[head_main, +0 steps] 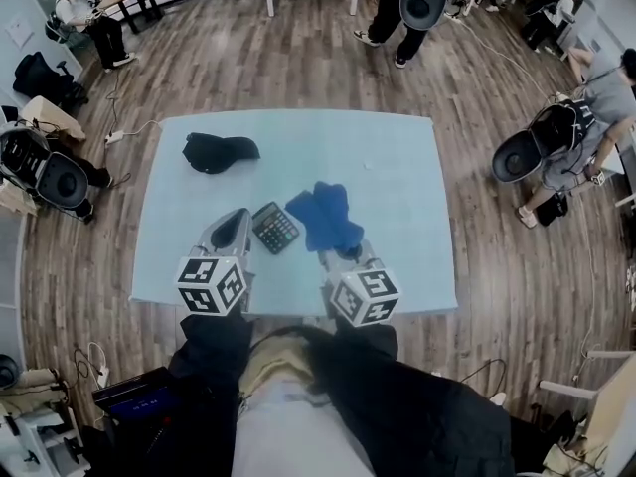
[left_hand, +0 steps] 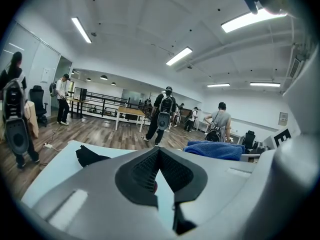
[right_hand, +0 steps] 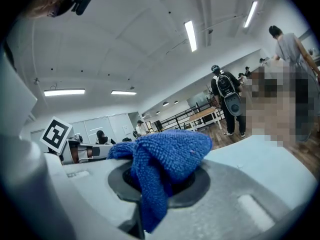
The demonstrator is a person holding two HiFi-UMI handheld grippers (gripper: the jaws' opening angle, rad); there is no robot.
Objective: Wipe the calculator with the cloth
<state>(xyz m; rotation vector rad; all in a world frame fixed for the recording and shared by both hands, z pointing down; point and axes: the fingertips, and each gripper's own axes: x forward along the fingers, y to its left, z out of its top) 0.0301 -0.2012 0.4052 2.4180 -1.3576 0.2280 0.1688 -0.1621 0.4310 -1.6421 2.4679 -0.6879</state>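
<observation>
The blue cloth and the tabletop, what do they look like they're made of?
The blue cloth looks like microfibre or terry fabric: matt, with a fuzzy looped pile, and it folds limply where the right gripper pinches it. The tabletop looks like a smooth pale blue sheet, perhaps laminate or plastic. Its even, unmarked surface suggests that, but which one is unclear.

- I'm looking down on a wood-plank floor (head_main: 298,58) that runs all round a pale blue table (head_main: 397,167).
- The white ceiling (left_hand: 150,24) carries long strip lights (left_hand: 179,56), all lit.
- A black railing (left_hand: 100,100) lines the far side, with a wooden table (left_hand: 132,112) in front of it.
- People with backpacks (left_hand: 164,115) stand about.
- A white power strip (head_main: 113,137) lies on the floor, left of the blue table.
</observation>
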